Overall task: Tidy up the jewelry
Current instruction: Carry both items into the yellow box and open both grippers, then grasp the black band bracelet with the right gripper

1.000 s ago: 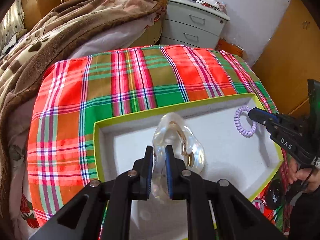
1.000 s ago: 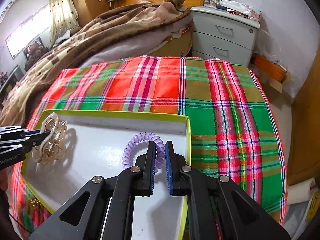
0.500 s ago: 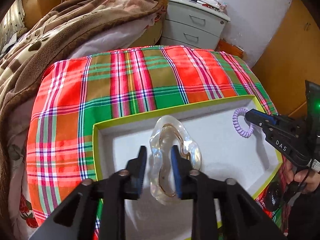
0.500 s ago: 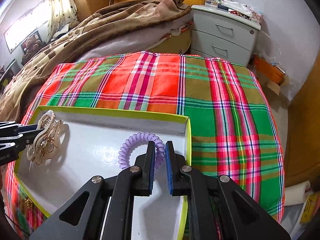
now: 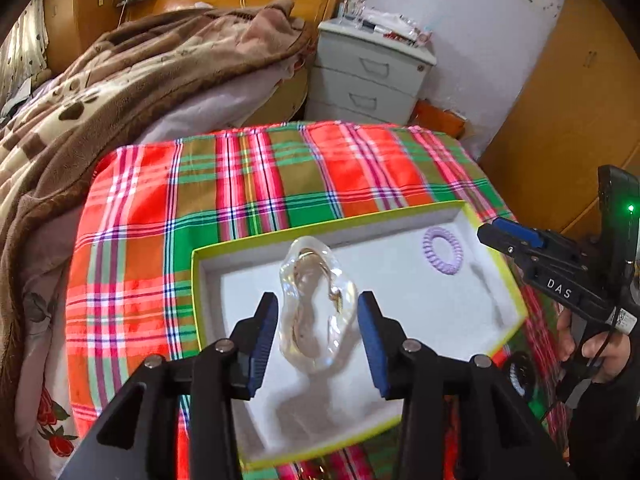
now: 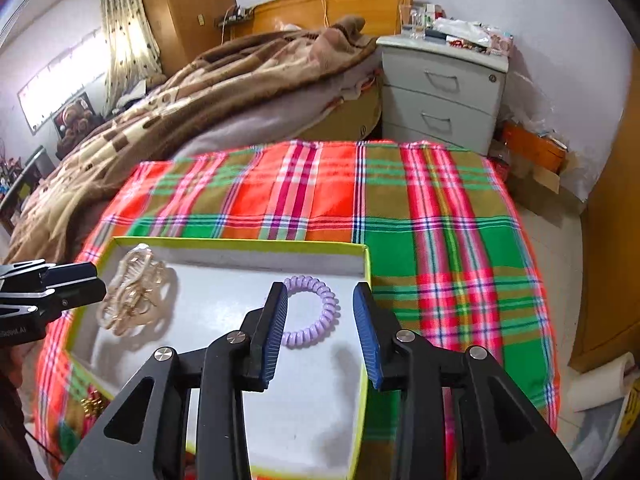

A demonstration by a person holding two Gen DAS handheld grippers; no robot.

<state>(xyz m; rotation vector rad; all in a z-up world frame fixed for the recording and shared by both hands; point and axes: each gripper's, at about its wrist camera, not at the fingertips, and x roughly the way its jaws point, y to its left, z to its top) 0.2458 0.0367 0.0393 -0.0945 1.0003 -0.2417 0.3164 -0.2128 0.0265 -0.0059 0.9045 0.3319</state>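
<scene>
Hair clip [image 5: 316, 304], clear, teeth indistinct

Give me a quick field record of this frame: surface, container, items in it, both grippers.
surface: plaid cloth over a table beside a bed
container: shallow white box with yellow-green rim
item 1: clear hair claw clip, lying in the box
item 2: purple spiral hair tie, lying in the box near its right wall
left gripper: jaws opening, clip between them, pads off it
right gripper: jaws opening, hair tie between them, not gripped
</scene>
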